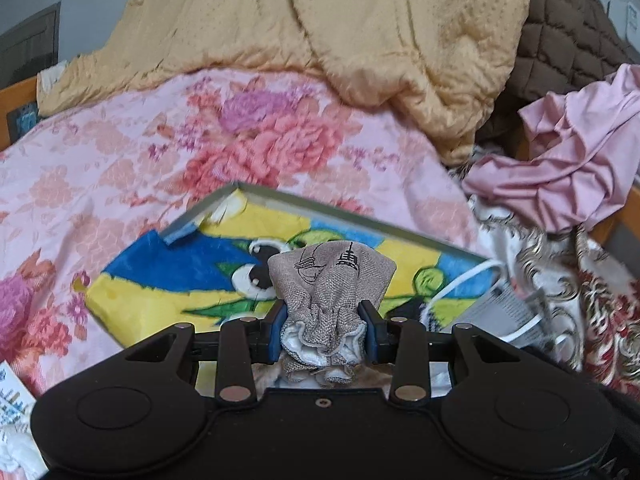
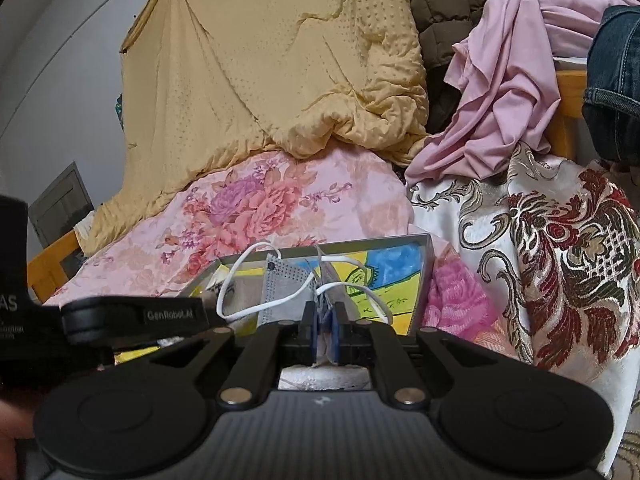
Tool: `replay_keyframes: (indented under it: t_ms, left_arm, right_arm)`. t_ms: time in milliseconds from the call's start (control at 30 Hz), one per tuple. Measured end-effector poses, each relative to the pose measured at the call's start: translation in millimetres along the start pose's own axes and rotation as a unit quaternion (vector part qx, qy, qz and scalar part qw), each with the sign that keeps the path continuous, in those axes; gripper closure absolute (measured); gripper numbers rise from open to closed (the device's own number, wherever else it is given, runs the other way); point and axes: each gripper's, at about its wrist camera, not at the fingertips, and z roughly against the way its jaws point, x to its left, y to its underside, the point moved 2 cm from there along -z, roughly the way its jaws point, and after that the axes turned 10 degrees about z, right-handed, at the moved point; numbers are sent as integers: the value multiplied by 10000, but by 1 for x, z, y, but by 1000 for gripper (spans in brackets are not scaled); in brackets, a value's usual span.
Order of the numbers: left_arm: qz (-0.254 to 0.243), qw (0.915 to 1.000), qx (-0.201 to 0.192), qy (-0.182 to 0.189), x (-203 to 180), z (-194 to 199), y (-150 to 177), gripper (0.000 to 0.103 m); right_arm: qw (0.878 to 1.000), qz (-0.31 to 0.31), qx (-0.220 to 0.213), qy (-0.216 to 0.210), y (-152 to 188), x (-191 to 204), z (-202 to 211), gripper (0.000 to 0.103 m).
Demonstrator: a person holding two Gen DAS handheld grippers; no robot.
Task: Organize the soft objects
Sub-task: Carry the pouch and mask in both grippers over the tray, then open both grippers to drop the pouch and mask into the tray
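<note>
A: Where's the grey pouch (image 1: pixel 331 280)?

B: Pinched at its gathered neck between the blue pads of the left gripper (image 1: pixel 325 330), body standing up above the jaws, over the shallow grey tray (image 1: pixel 352 213) with the yellow-and-blue drawing inside.

A: And the other hand?

B: The right gripper (image 2: pixel 327 334) is pressed nearly together on a thin fold of the grey face mask (image 2: pixel 284 288); its white ear loops (image 2: pixel 256 280) trail over the tray's near side.

A: Any free space in the tray?

B: The left and middle of the drawing are bare. The mask covers the right part in the left view.

A: What borders it?

B: The tray lies on the pink floral quilt (image 1: pixel 120 152), with bare quilt to the left. Behind, a yellow comforter (image 1: pixel 320 32) is heaped up; a crumpled pink cloth (image 1: pixel 576 160) and a red-and-gold brocade fabric (image 2: pixel 560 248) crowd the right edge. A wooden bed rail (image 2: pixel 52 260) shows at far left.
</note>
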Motion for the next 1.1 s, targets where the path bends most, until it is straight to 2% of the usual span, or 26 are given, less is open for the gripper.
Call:
replay_keyframes:
  t_ms: [167,267,433,667,767,967,1100]
  left_arm:
    - [59,9999,90,-1,4,-4,2,62]
    - [64,9999,104,14,4,-3,2,62]
    - [237,9996,127,45,8,-2,0,59]
    - [166,9998,13,58,10,7,0,48]
    - [162,9998,-15,105,11,12,-1,45]
    - [112,9997,-108,201,16,25,-1,37]
    - [64,9996,-148,243,22,35,0,34]
  right_arm:
    - [10000,-59,-11,-26,-2,-2,-4,82]
    - [9999,-92,-19,-50,-2,-3,-6,78]
    - [9999,-143,-39,-21,-2,-5,-5,55]
    - [9999,-152,-65,19,-2,-6,-3,42]
    - [9999,-144,-59,54,-2,-6,-1,32]
    - [9999,-21,-30,150,-1,-3,1,21]
    - [9998,51,-6,184,-2,-1,5,16]
